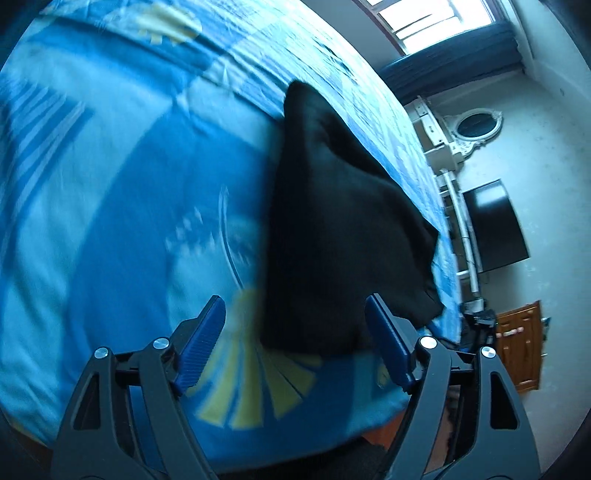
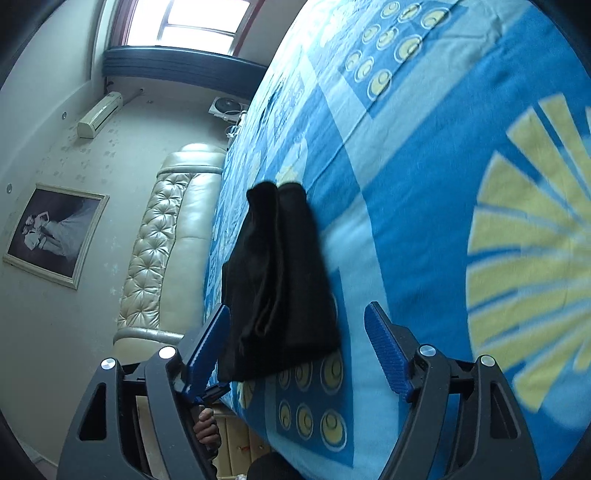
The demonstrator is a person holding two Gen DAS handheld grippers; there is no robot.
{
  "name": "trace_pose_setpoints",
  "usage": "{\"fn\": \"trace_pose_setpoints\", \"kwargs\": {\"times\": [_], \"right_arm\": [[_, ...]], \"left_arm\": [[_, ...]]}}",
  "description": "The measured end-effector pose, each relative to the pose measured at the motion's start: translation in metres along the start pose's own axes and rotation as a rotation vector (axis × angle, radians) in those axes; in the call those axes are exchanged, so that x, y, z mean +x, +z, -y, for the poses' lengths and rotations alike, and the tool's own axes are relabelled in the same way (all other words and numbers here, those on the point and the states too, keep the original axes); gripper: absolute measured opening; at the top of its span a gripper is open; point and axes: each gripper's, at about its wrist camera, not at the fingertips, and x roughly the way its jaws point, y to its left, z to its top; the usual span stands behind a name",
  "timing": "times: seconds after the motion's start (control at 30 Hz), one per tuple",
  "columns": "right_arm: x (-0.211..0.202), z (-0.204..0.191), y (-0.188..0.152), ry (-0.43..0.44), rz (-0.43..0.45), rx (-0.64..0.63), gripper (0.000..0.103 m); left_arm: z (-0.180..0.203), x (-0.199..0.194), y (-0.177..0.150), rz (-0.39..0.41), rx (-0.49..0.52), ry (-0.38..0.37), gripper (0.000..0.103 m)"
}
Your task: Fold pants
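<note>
Left wrist view: I see the black pants (image 1: 332,229) lying folded into a compact, dark bundle on a bed, near the bed's edge, on a blue bedspread (image 1: 122,221) printed with pale stripes and yellow fan shapes. My left gripper (image 1: 295,317) hangs just short of the bundle's near end, its blue-padded fingers (image 1: 201,343) spread wide on either side and pressing on nothing. Right wrist view: the same pants (image 2: 280,280) show as a long folded shape with layered edges, lying close to the bed's side edge. My right gripper (image 2: 299,332) also stands wide open and holds nothing; the near end of the bundle sits between its fingers (image 2: 388,354), and I cannot tell whether the left finger brushes the cloth. Past the bed's edge are a quilted cream headboard (image 2: 162,236), a framed picture (image 2: 55,236) on the wall, an air conditioner (image 2: 99,114) and a bright window (image 2: 192,16).
</note>
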Motion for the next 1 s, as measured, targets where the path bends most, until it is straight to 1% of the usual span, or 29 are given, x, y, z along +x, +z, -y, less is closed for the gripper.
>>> {"fn": "trace_pose_setpoints", "kwargs": {"times": [0.1, 0.2, 0.33, 0.47, 0.57, 0.63, 0.67, 0.7, 0.73, 0.77, 0.8, 0.83, 0.9, 1.0], "right_arm": [[0.007, -0.004, -0.013, -0.001, -0.016, -0.001, 0.075], [0.016, -0.008, -0.018, -0.030, -0.023, -0.017, 0.075], [0.029, -0.012, -0.018, -0.030, -0.029, -0.010, 0.076], [0.045, -0.017, -0.015, -0.069, -0.013, -0.007, 0.085], [0.054, -0.019, -0.012, -0.106, -0.022, -0.010, 0.085], [0.055, -0.019, -0.012, -0.117, -0.024, -0.012, 0.085], [0.056, -0.020, -0.011, -0.127, -0.028, -0.020, 0.084], [0.059, -0.023, -0.012, -0.147, -0.033, -0.041, 0.080], [0.061, -0.025, -0.012, -0.161, -0.036, -0.053, 0.070], [0.063, -0.025, -0.013, -0.174, -0.047, -0.066, 0.055], [0.063, -0.024, -0.013, -0.169, -0.054, -0.069, 0.054], [0.062, -0.022, -0.013, -0.156, -0.054, -0.065, 0.049], [0.058, -0.021, -0.013, -0.124, -0.057, -0.053, 0.044], [0.052, -0.024, -0.015, -0.095, -0.055, -0.054, 0.041]], "left_arm": [[0.001, 0.003, -0.009, -0.010, -0.020, -0.039, 0.078], [0.000, 0.007, -0.007, -0.010, -0.031, -0.034, 0.078], [0.000, 0.013, -0.006, -0.009, -0.056, -0.046, 0.082], [0.003, 0.019, -0.005, 0.008, -0.078, -0.049, 0.084], [0.006, 0.025, -0.003, 0.018, -0.094, -0.056, 0.084], [0.013, 0.031, -0.003, 0.006, -0.070, -0.034, 0.082], [0.016, 0.033, -0.003, 0.001, -0.053, -0.017, 0.071], [0.019, 0.036, -0.003, -0.005, -0.038, 0.005, 0.067], [0.020, 0.036, -0.003, -0.006, -0.029, 0.019, 0.065], [0.022, 0.036, -0.003, -0.004, -0.021, 0.027, 0.060], [0.022, 0.036, -0.004, -0.003, -0.020, 0.033, 0.055], [0.023, 0.036, -0.004, -0.005, -0.023, 0.037, 0.053], [0.024, 0.033, -0.004, 0.001, -0.021, 0.043, 0.045], [0.031, 0.029, -0.004, 0.012, 0.000, 0.063, 0.041]]}}
